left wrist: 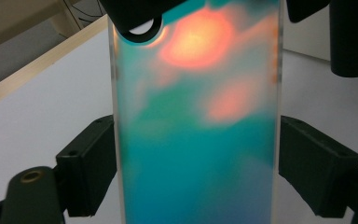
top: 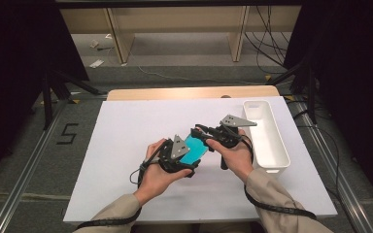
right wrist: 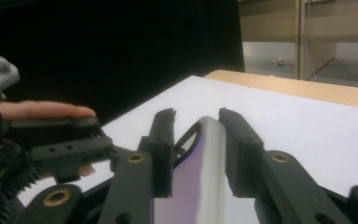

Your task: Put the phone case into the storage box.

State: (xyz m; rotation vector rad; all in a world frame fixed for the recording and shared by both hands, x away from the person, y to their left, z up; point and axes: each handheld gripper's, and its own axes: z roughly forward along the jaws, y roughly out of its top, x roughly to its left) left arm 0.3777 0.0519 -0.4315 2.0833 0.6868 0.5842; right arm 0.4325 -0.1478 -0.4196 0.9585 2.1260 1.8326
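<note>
A translucent teal phone case (top: 193,148) hangs above the white tabletop (top: 121,160), held between both grippers. My left gripper (top: 191,155) clamps it across its width; in the left gripper view the two pads press on the long edges of the case (left wrist: 196,116), whose surface shows blurred orange patches. My right gripper (top: 202,136) comes in from the right and grips the far end of the case through its thickness. In the right gripper view both jaws of the right gripper (right wrist: 198,126) lie against the faces of the thin case (right wrist: 205,177). A hand and the left gripper (right wrist: 51,144) show at the left.
A long white bin (top: 267,141) stands on the right side of the table, just beside the right hand. The table's wooden far edge (top: 189,92) runs across the back. Beyond it are wooden shelf legs and cables on the floor.
</note>
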